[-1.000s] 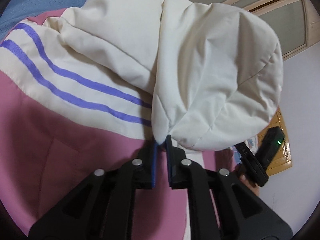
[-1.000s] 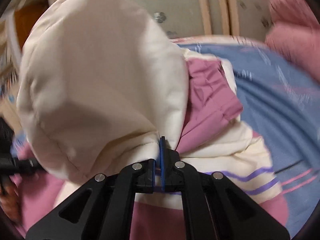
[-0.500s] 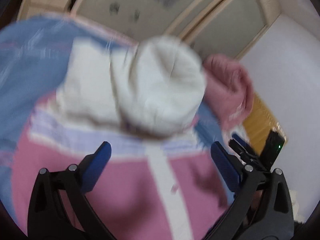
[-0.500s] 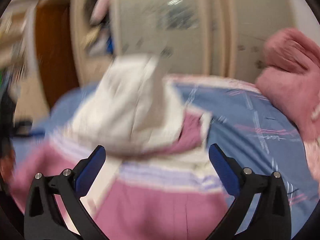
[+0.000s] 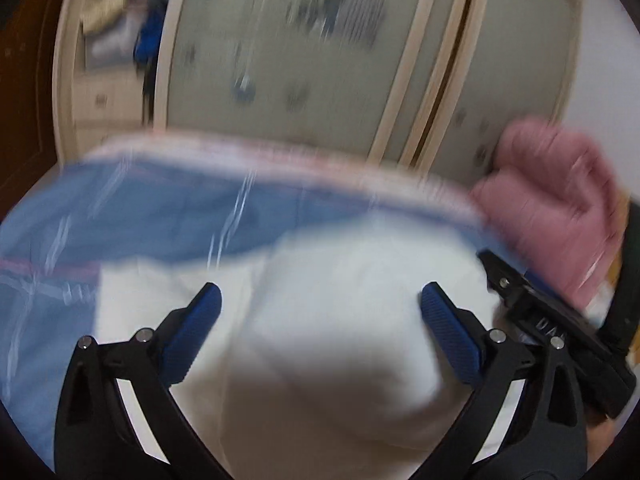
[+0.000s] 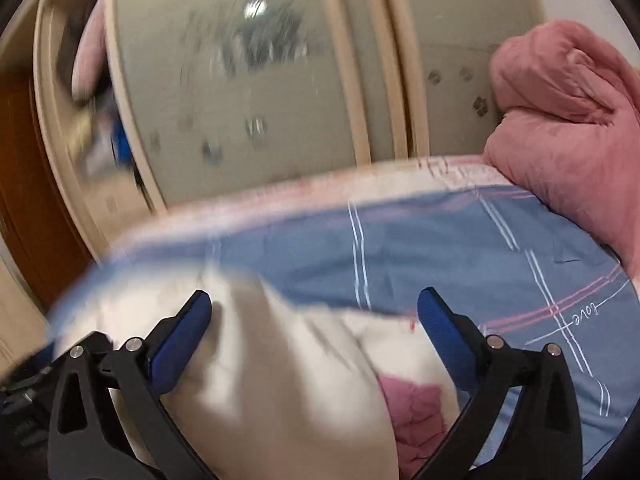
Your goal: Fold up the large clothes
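Observation:
A cream and pink garment (image 5: 328,340) lies on the blue checked bed sheet (image 5: 160,216), its cream hood part bunched in front of me. My left gripper (image 5: 320,316) hangs above it with the jaws wide apart and nothing held between them. In the right wrist view the same garment (image 6: 288,380) shows cream cloth with a pink fold at the lower right. My right gripper (image 6: 314,320) is open above it and grips nothing. The other gripper's black body (image 5: 560,332) shows at the right edge of the left wrist view. Both views are blurred.
A pink quilt (image 6: 568,132) is piled at the right end of the bed (image 6: 460,248). Behind the bed stand wardrobe sliding doors (image 6: 248,92) with pale frames. An open shelf section with clothes (image 5: 116,44) is at the left, beside a brown wooden door (image 6: 24,184).
Both grippers were shut on the cream hood and held it up. They have let go, opened wide and lifted back, and the hood has dropped onto the garment.

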A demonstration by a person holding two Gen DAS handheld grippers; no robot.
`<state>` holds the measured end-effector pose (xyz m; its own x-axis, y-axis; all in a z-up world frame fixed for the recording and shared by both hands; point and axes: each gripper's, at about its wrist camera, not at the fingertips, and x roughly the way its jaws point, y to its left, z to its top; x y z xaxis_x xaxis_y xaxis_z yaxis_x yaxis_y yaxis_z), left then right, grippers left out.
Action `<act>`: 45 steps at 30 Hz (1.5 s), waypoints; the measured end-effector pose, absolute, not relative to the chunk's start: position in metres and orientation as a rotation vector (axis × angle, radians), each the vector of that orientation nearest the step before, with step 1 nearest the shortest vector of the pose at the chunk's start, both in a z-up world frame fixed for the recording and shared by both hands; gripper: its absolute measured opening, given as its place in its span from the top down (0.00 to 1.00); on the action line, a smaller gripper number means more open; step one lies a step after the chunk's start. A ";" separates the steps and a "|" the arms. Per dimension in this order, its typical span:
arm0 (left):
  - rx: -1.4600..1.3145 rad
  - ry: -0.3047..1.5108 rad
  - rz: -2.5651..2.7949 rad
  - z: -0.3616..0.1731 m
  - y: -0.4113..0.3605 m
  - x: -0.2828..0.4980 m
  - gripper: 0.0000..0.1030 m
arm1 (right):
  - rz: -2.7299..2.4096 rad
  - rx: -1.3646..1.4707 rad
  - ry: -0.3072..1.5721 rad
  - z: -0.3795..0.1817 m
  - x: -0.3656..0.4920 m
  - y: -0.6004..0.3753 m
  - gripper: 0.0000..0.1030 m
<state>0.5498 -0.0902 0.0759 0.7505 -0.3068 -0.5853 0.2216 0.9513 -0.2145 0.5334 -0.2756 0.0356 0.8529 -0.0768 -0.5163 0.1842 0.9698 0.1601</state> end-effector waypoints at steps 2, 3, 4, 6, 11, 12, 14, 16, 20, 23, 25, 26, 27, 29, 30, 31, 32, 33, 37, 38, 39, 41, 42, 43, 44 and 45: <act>-0.080 0.707 -0.249 0.036 -0.094 0.553 0.02 | -0.135 0.132 0.620 -0.008 0.541 -0.264 0.01; -0.052 0.735 -0.232 0.012 -0.094 0.553 0.02 | -0.129 0.114 0.652 -0.024 0.543 -0.260 0.01; -0.024 0.736 -0.216 -0.007 -0.093 0.552 0.02 | -0.118 0.094 0.697 -0.047 0.544 -0.257 0.01; 0.078 0.673 -0.184 -0.031 -0.097 0.547 0.02 | -0.118 0.056 0.707 -0.074 0.543 -0.252 0.01; 0.109 0.681 -0.172 -0.053 -0.095 0.550 0.02 | -0.168 -0.045 0.712 -0.098 0.537 -0.240 0.01; 0.107 0.693 -0.173 -0.053 -0.094 0.552 0.02 | -0.167 -0.045 0.722 -0.099 0.538 -0.241 0.01; 0.109 0.703 -0.174 -0.055 -0.091 0.549 0.02 | -0.165 -0.039 0.732 -0.103 0.541 -0.242 0.01; 0.112 0.697 -0.177 -0.053 -0.088 0.554 0.02 | -0.160 -0.028 0.724 -0.103 0.537 -0.243 0.01; 0.083 0.659 -0.215 -0.053 -0.089 0.533 0.02 | -0.113 0.056 0.663 -0.096 0.524 -0.256 0.01; 0.010 0.620 -0.293 -0.033 -0.071 0.506 0.02 | -0.037 0.198 0.587 -0.079 0.500 -0.273 0.01; 0.006 0.582 -0.322 -0.019 -0.060 0.477 0.02 | 0.006 0.285 0.513 -0.062 0.464 -0.287 0.01; 0.027 0.550 -0.316 -0.012 -0.054 0.454 0.02 | 0.026 0.316 0.486 -0.055 0.445 -0.293 0.01; 0.055 0.529 -0.307 -0.007 -0.051 0.435 0.02 | 0.061 0.355 0.456 -0.049 0.414 -0.296 0.01; 0.139 0.512 -0.283 -0.002 -0.041 0.384 0.02 | 0.118 0.397 0.433 -0.041 0.361 -0.295 0.01; 0.160 0.513 -0.272 -0.003 -0.036 0.362 0.02 | 0.150 0.402 0.422 -0.039 0.328 -0.292 0.01; 0.170 0.519 -0.263 -0.006 -0.029 0.339 0.02 | 0.168 0.395 0.412 -0.037 0.303 -0.290 0.01; 0.171 0.528 -0.256 -0.010 -0.021 0.315 0.02 | 0.178 0.379 0.401 -0.037 0.274 -0.288 0.01; 0.151 0.525 -0.249 -0.017 -0.005 0.281 0.02 | 0.180 0.358 0.393 -0.039 0.246 -0.285 0.01; 0.095 0.558 -0.203 -0.043 0.026 0.207 0.02 | 0.158 0.293 0.374 -0.052 0.140 -0.263 0.01; 0.079 0.559 -0.203 -0.048 0.031 0.192 0.02 | 0.147 0.271 0.369 -0.054 0.123 -0.257 0.01; 0.064 0.553 -0.205 -0.052 0.035 0.179 0.02 | 0.149 0.266 0.361 -0.056 0.108 -0.251 0.01; 0.068 0.566 -0.213 -0.057 0.034 0.166 0.02 | 0.165 0.266 0.355 -0.059 0.090 -0.241 0.01; 0.078 0.577 -0.222 -0.058 0.032 0.162 0.02 | 0.170 0.249 0.345 -0.059 0.080 -0.233 0.01; 0.084 0.579 -0.229 -0.057 0.031 0.159 0.02 | 0.170 0.229 0.335 -0.060 0.076 -0.229 0.01; 0.088 0.567 -0.236 -0.056 0.031 0.153 0.02 | 0.167 0.194 0.324 -0.062 0.071 -0.224 0.01; 0.093 0.555 -0.232 -0.056 0.032 0.147 0.02 | 0.162 0.157 0.314 -0.062 0.068 -0.218 0.01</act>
